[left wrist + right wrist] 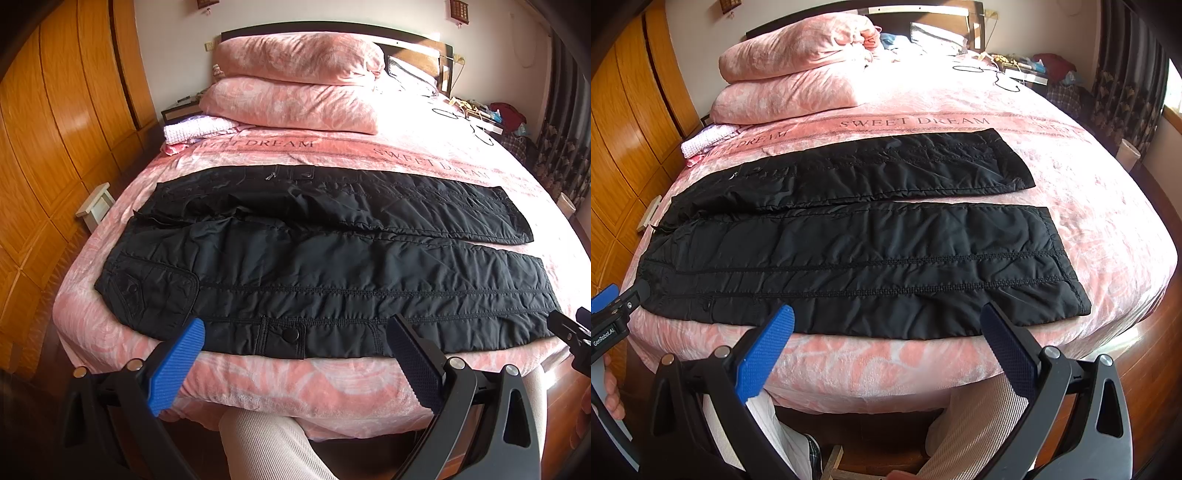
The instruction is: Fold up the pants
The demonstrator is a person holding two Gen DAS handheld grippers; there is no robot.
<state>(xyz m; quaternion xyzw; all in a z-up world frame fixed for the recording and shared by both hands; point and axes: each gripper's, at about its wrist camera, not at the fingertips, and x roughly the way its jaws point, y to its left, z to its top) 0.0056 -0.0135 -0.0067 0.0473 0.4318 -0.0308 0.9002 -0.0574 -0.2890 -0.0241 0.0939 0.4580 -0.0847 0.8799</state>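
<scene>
The black quilted pants (325, 258) are lying spread flat across the pink bed (424, 155), waistband toward the left, both legs running out to the right with a narrow gap between them. The near leg is sitting right along the bed's front edge, its snap-button pocket (284, 336) facing us.

The left hand-held gripper (295, 347) is hovering just off that front edge, jaws spread wide and gripping nothing; its bright blue pad (177, 369) is lining up near the waist end while the dark pad is pointing at mid-leg. The right hand-held gripper (886, 328) is hanging in much the same pose further along, also wide open and empty, framing the lower half of the near leg, with the cuff (1067, 266) lying just to its right.

Behind the pants, two pink pillows (295, 85) are sitting stacked at the headboard, with a folded white-and-purple cloth (195, 129) beside them. A wooden wardrobe (55, 129) is filling the left wall. The person's light trouser legs (979, 424) are showing below the grippers.
</scene>
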